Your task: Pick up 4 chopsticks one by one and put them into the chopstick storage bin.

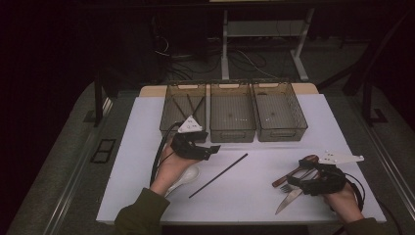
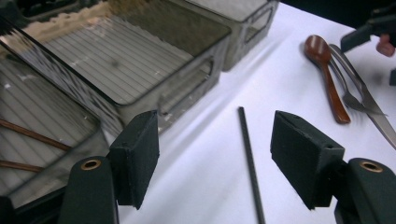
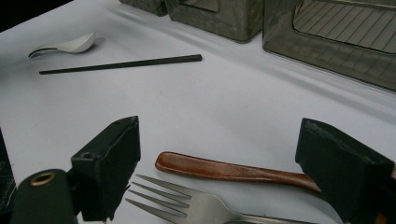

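Note:
A black chopstick (image 1: 219, 175) (image 2: 247, 154) (image 3: 121, 64) lies slantwise mid-table. My left gripper (image 1: 213, 149) (image 2: 215, 135) hovers at its far end, jaws open and empty, with the stick on the table below the gap. A white spoon (image 1: 185, 177) (image 3: 70, 45) rests under my left wrist. At the right, a wooden spoon (image 1: 296, 170) (image 2: 327, 74) (image 3: 224, 169), a fork (image 1: 293, 185) (image 3: 187, 203) and a knife (image 1: 288, 199) (image 2: 373, 107) lie together. My right gripper (image 1: 293, 183) (image 3: 217, 144) is open just over them, gripping nothing.
Three clear bins stand in a row at the back of the white mat. The left bin (image 1: 169, 105) holds brown chopsticks (image 2: 32, 135). The middle bin (image 1: 232, 134) and right bin (image 1: 281, 133) look empty. Table legs and cables lie beyond.

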`<control>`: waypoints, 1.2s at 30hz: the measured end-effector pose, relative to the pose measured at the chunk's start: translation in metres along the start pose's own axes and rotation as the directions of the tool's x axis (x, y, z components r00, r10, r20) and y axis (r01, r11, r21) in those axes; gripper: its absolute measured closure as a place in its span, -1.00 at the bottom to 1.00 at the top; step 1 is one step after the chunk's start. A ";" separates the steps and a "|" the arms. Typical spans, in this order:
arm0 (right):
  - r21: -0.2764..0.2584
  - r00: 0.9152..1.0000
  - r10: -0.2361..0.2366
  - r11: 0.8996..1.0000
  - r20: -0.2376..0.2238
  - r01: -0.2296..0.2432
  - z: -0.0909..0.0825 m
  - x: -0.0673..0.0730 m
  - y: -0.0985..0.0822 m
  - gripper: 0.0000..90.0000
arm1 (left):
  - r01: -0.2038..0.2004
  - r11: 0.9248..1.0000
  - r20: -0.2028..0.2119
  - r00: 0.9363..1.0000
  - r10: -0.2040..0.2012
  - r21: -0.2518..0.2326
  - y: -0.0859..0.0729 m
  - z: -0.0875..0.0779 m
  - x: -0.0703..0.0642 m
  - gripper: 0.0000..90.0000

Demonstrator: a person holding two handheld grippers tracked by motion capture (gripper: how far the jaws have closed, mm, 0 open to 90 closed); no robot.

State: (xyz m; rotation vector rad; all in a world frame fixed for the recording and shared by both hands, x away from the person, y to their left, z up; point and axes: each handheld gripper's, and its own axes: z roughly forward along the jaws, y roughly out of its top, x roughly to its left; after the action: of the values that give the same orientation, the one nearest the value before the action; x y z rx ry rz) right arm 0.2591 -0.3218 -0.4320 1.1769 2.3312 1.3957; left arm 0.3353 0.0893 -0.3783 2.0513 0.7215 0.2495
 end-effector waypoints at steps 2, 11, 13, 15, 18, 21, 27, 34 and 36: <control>0.001 1.000 -0.002 1.000 -0.003 0.002 0.000 0.000 0.000 -0.70 | -0.008 1.000 0.003 1.000 0.008 0.010 -0.005 0.002 -0.004 -0.30; 0.019 1.000 -0.012 1.000 -0.010 0.012 0.001 0.000 0.000 -0.69 | -0.008 0.999 0.026 1.000 0.007 0.051 -0.023 0.013 -0.018 -0.30; 0.023 1.000 -0.023 0.999 -0.012 0.023 0.001 0.000 0.000 -0.69 | -0.011 0.998 0.033 0.999 0.009 0.066 -0.028 0.015 -0.021 -0.29; 0.027 1.000 -0.025 0.999 -0.010 0.025 0.002 0.000 0.000 -0.69 | -0.011 0.997 0.037 0.999 0.008 0.076 -0.031 0.017 -0.023 -0.29; 0.027 1.000 -0.024 0.999 -0.003 0.024 0.001 0.000 0.000 -0.69 | -0.008 0.996 0.044 0.999 0.005 0.084 -0.036 0.020 -0.025 -0.25; 0.022 1.000 -0.025 0.999 0.006 0.025 0.001 0.001 0.000 -0.69 | -0.015 0.995 0.045 0.999 0.010 0.103 -0.040 0.024 -0.028 -0.20; 0.027 1.000 -0.029 0.999 0.009 0.029 0.003 0.001 0.000 -0.69 | -0.016 0.991 0.045 0.999 0.010 0.131 -0.044 0.033 -0.031 0.04; 0.031 1.000 -0.029 0.999 0.007 0.029 0.004 0.002 0.000 -0.69 | -0.008 0.984 0.047 0.999 0.000 0.178 -0.050 0.044 -0.031 0.47; 0.031 1.000 -0.030 0.999 0.007 0.030 0.004 0.002 0.000 -0.69 | 0.000 0.984 0.051 0.999 -0.010 0.178 -0.050 0.045 -0.031 0.56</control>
State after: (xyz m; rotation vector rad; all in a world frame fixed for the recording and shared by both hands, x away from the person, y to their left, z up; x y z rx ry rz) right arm 0.2598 -0.3180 -0.4341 1.1481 2.3643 1.3478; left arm 0.3101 0.0603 -0.4417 2.2164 0.7391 0.1317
